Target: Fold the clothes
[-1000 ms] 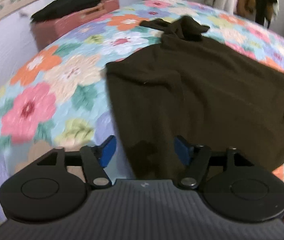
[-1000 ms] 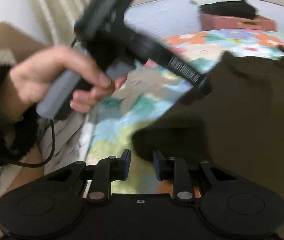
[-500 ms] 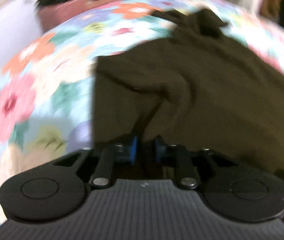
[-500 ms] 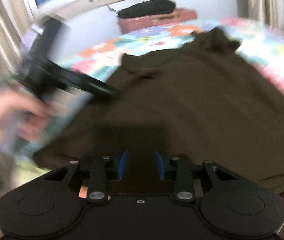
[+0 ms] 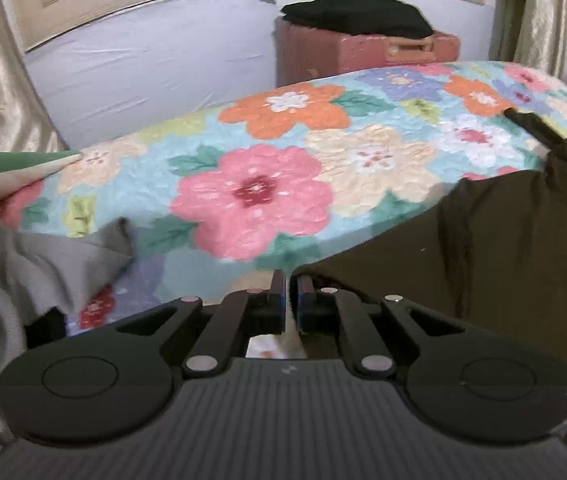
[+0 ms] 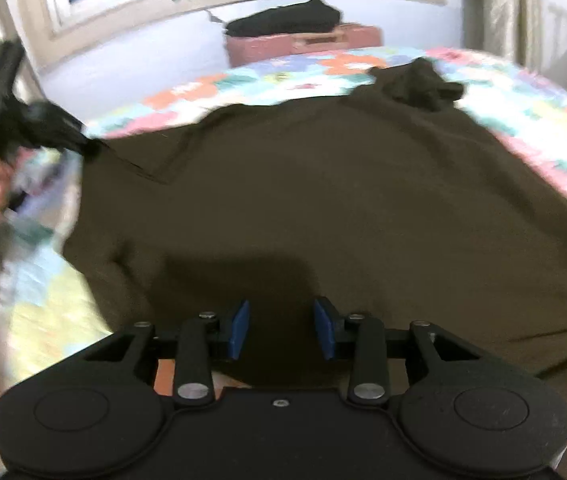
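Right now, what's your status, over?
Left gripper shut on brown garment's edge. Right gripper just opening above it, nothing pinched. Grey clothes lie left, clear of fold.

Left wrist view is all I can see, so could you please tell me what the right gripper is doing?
Observer: The right gripper is over the near edge of the brown garment. Its fingers are apart, have just been opening, and pinch nothing.
Operator: Thank you. Does my left gripper have hold of the cloth?
Observer: It seems so. In the right wrist view the garment's left corner is drawn out to the left gripper's tip, though that part is blurred.
Operator: And how does the rest of it lie?
Observer: It is spread mostly flat across the flowered bedspread and crumpled at its far end.
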